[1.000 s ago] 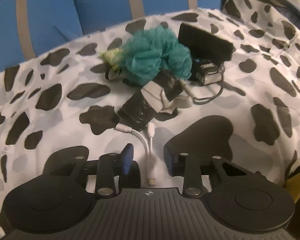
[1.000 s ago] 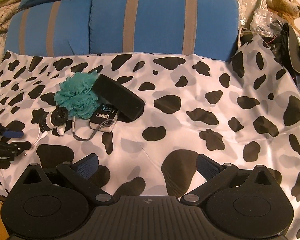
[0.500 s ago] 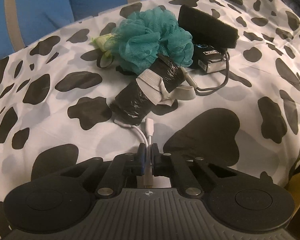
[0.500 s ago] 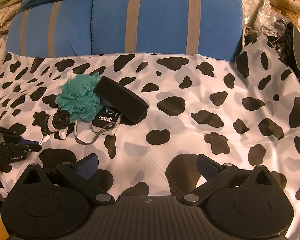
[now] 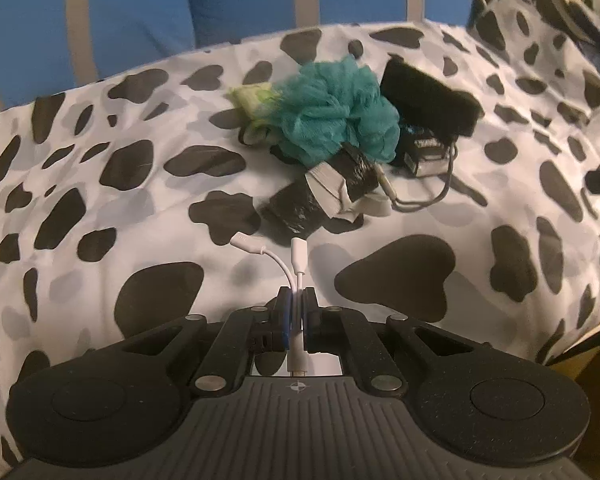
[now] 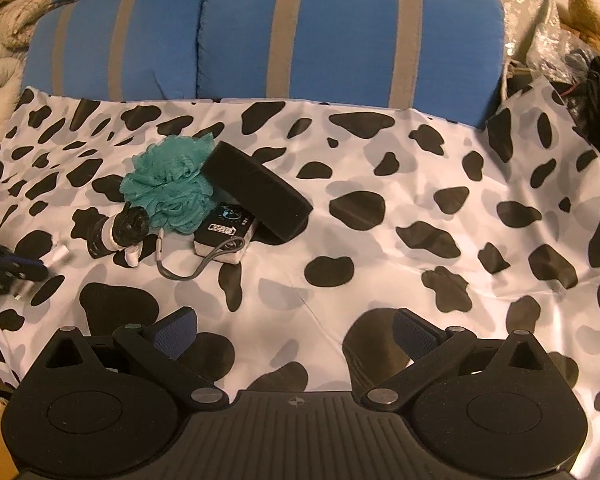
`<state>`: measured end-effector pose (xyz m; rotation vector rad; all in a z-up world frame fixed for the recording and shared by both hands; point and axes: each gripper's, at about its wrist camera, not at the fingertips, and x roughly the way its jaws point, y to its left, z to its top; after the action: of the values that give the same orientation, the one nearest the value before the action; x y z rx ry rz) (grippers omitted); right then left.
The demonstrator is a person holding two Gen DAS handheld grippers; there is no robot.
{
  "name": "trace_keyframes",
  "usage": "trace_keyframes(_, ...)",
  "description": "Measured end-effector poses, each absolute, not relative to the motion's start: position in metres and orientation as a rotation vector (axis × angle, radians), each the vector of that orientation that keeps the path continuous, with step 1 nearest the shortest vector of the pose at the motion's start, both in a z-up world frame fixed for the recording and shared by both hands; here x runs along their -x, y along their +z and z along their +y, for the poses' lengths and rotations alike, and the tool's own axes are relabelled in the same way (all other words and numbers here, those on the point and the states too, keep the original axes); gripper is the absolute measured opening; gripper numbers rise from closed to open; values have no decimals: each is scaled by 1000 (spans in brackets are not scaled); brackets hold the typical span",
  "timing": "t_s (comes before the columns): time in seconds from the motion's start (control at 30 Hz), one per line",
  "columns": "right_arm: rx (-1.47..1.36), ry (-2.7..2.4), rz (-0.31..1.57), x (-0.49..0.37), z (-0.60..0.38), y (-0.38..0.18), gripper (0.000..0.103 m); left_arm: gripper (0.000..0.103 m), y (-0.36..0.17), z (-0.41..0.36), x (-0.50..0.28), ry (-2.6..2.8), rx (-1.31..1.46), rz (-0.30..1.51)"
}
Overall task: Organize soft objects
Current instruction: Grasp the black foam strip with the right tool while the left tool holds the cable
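The left tongs [image 5: 295, 312] pinch a white adapter cable [image 5: 294, 264]; its two plugs fork toward twelve o'clock, where a teal bath pouf [image 5: 336, 114] lies on the spotted sheet [image 5: 100, 208].

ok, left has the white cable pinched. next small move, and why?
Probably lift it clear. The left gripper is shut on the white cable, whose plug ends sit close to the black roll; the right gripper is open and empty.
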<state>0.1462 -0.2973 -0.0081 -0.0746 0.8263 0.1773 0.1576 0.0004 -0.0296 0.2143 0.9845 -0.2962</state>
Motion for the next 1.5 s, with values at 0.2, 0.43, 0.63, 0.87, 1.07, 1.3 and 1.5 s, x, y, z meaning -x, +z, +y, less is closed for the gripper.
trace_keyframes(0.2,166,199,804,-157,-284,-15,103,6,-12,7,-147,-308,-163,964)
trace_keyframes(0.43,313,212,772,-178,-262,-26,103,6,-10,-5,-135,-372,-179,982)
trace_keyframes(0.63,447,221,729,-206,-239,-40,102,6,-16,-6,-136,-381,-192,1014)
trace_keyframes(0.87,491,219,714,-246,-219,-49,92,6,-21,0,-139,-377,-196,1038)
trace_keyframes(1.07,548,208,707,-270,-202,-65,81,6,-20,5,-143,-375,-188,1042)
trace_keyframes(1.3,560,207,732,-287,-200,-81,64,6,-20,8,-144,-373,-187,1047)
trace_keyframes(1.5,563,186,732,-289,-204,-78,49,6,-20,10,-146,-367,-183,1048)
